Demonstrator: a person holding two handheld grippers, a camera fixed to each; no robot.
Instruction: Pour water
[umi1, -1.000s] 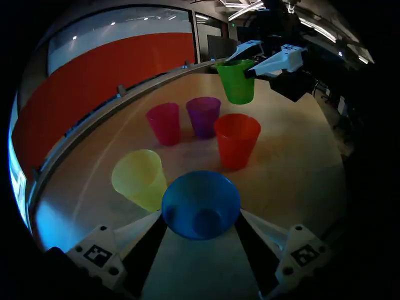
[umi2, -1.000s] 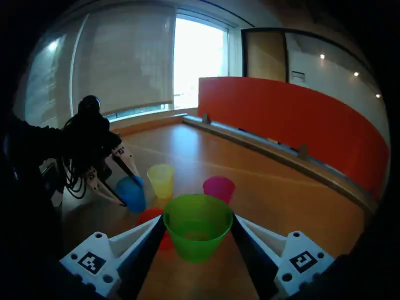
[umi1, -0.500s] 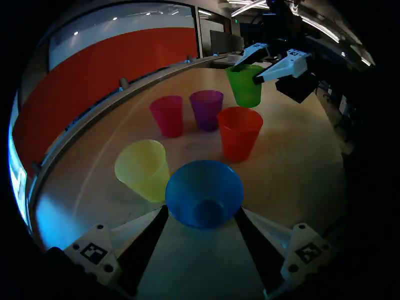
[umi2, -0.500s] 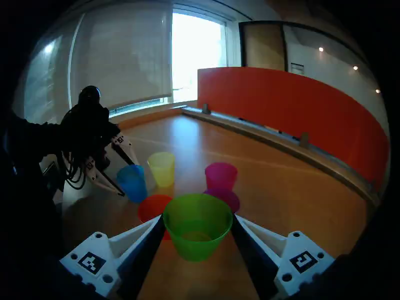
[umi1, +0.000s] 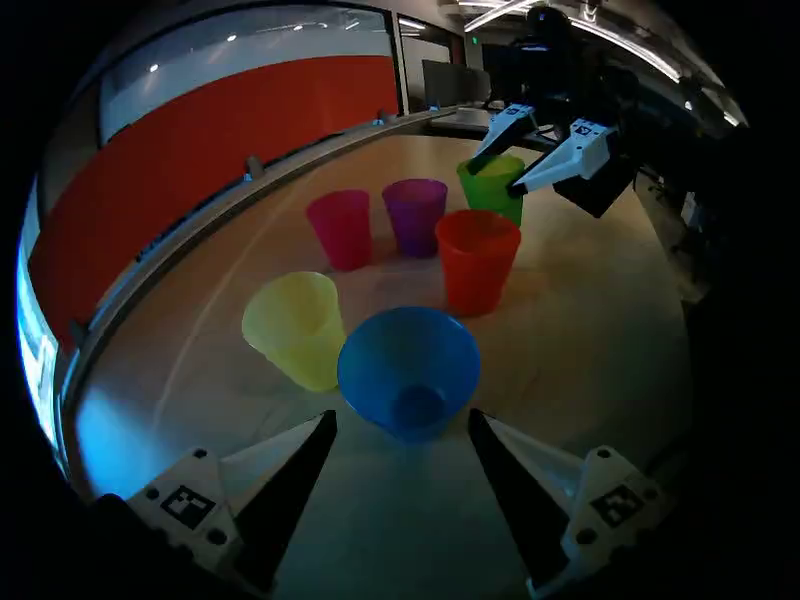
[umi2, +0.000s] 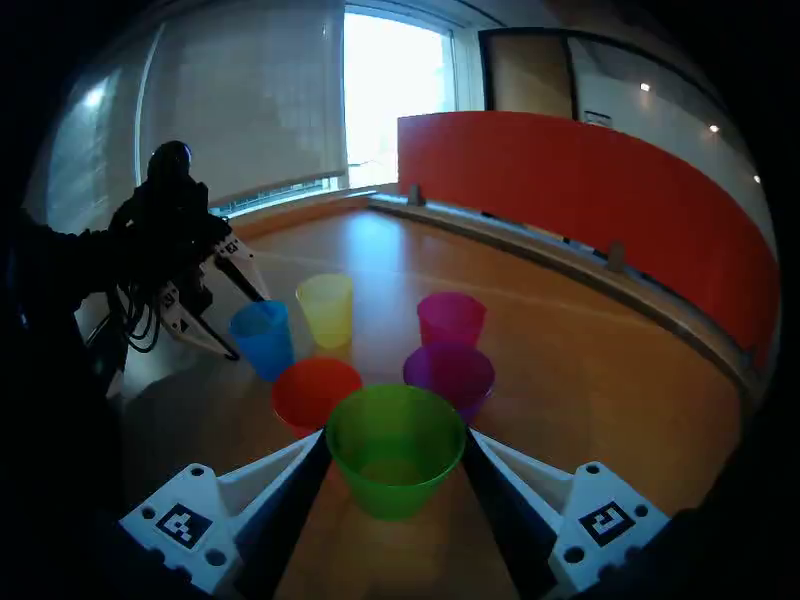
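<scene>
Clamping the green cup (umi2: 395, 470) bottom centre, right gripper (umi2: 396, 436) could bump the orange cup (umi2: 315, 392) just behind. Left gripper (umi1: 401, 414) flanks blue cup (umi1: 408, 360), grip unclear.

red partition (umi1: 200, 130) | bright window (umi2: 395, 95) | lowered roller blind (umi2: 250, 110) | wooden table (umi1: 600, 320)

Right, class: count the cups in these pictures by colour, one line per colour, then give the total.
Blue cup: 1
Yellow cup: 1
Pink cup: 1
Purple cup: 1
Orange cup: 1
Green cup: 1
Total: 6
</scene>
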